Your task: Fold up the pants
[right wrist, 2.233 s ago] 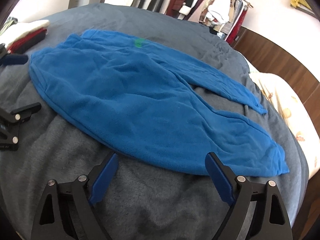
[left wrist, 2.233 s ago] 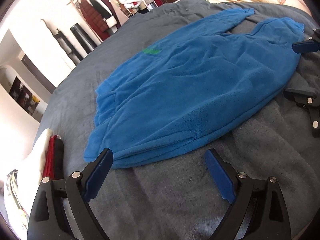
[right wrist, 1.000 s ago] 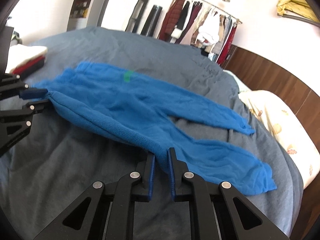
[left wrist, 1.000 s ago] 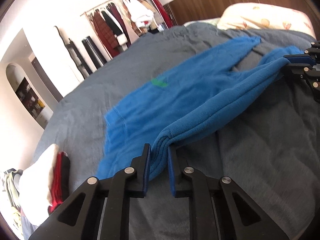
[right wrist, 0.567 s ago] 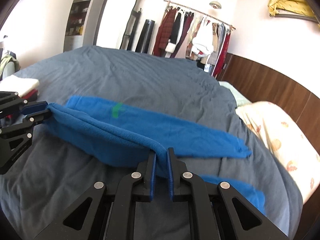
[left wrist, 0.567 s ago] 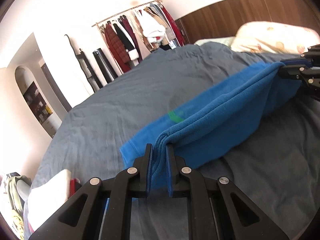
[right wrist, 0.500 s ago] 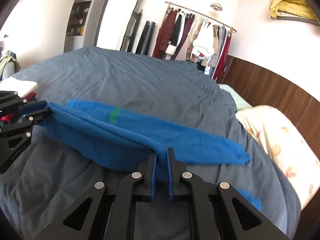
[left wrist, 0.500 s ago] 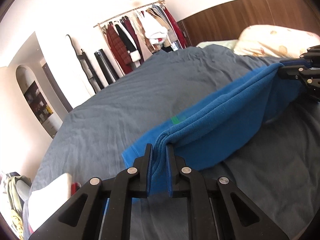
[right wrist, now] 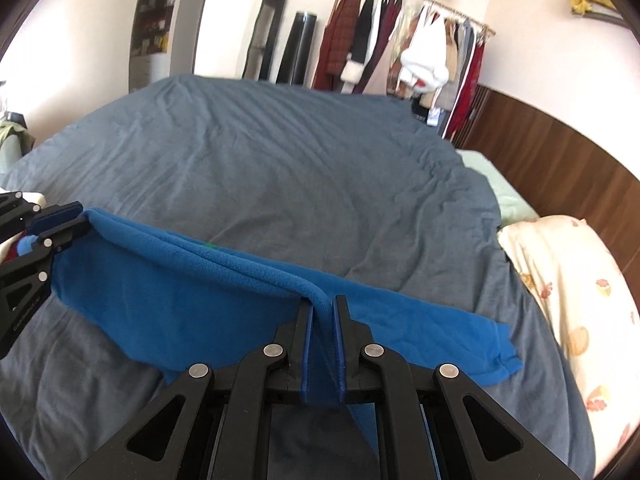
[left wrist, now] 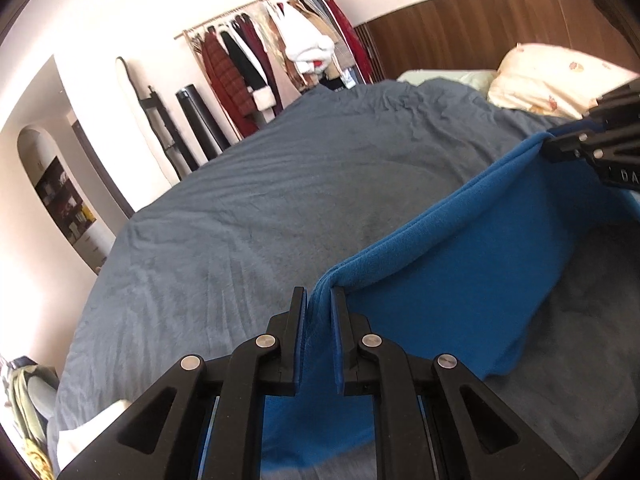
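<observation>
The blue fleece pants [left wrist: 460, 276] hang lifted between my two grippers above the grey bed. My left gripper [left wrist: 319, 300] is shut on the folded edge at the waist end. My right gripper [right wrist: 321, 312] is shut on the same edge farther along, and shows at the right of the left wrist view [left wrist: 596, 148]. The left gripper shows at the left of the right wrist view [right wrist: 48, 228]. In the right wrist view the pants [right wrist: 180, 292] sag below the taut top edge, and one leg end [right wrist: 480, 348] trails on the bed.
The grey duvet [right wrist: 280, 168] covers the bed. A floral pillow [right wrist: 572, 300] lies at the right. A clothes rack [right wrist: 400, 48] stands beyond the bed. A white and red stack [left wrist: 88, 436] of folded clothes sits at the left edge.
Both grippers have risen with the pants edge. More of the cloth has left the bed and hangs between them; the far leg now lies hidden behind the raised edge.
</observation>
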Tool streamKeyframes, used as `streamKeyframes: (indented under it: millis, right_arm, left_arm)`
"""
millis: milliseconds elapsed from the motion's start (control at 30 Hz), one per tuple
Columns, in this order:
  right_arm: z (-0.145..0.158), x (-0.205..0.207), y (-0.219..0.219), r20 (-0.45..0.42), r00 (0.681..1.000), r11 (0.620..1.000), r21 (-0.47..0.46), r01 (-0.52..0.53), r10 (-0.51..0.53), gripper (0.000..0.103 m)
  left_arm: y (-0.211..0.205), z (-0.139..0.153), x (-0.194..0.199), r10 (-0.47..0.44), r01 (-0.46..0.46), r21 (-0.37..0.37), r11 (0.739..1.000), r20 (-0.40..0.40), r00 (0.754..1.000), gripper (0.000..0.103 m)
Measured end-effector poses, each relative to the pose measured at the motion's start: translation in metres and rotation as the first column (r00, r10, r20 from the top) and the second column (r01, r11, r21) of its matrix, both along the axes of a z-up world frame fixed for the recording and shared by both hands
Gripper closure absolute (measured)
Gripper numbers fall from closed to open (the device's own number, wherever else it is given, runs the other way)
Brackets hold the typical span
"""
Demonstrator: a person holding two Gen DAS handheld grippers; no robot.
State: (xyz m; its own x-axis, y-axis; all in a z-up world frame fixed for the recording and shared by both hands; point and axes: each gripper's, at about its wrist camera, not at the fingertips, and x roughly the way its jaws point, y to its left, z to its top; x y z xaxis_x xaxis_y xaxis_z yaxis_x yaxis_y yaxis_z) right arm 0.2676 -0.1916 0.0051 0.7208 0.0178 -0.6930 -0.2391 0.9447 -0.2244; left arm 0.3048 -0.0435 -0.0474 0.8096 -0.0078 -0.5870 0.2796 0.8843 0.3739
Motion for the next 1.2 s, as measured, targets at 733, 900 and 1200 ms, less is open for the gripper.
streamKeyframes:
  millis: [733,900,1200]
  right_arm:
    - [-0.109,0.175,0.003,-0.407,0.913,0.996,-0.083,-0.011,-0.024,0.094]
    - [-0.123,0.187,0.003,-0.441,0.897,0.997,-0.08,-0.008,-0.028,0.094]
    - [-0.121,0.195,-0.007,-0.428,0.901,0.994,-0.106,0.025,-0.068,0.058]
  left_arm:
    - [-0.013,-0.075,0.125,-0.015,0.022,0.02,1.0,-0.306,0.952,0.09]
    - [-0.006,-0.082,0.138,0.004,-0.011,-0.019,1.0,-0.35,0.937,0.086]
    - [0.013,-0.069,0.147,0.106,-0.124,-0.029,0.992,-0.354,0.929,0.057]
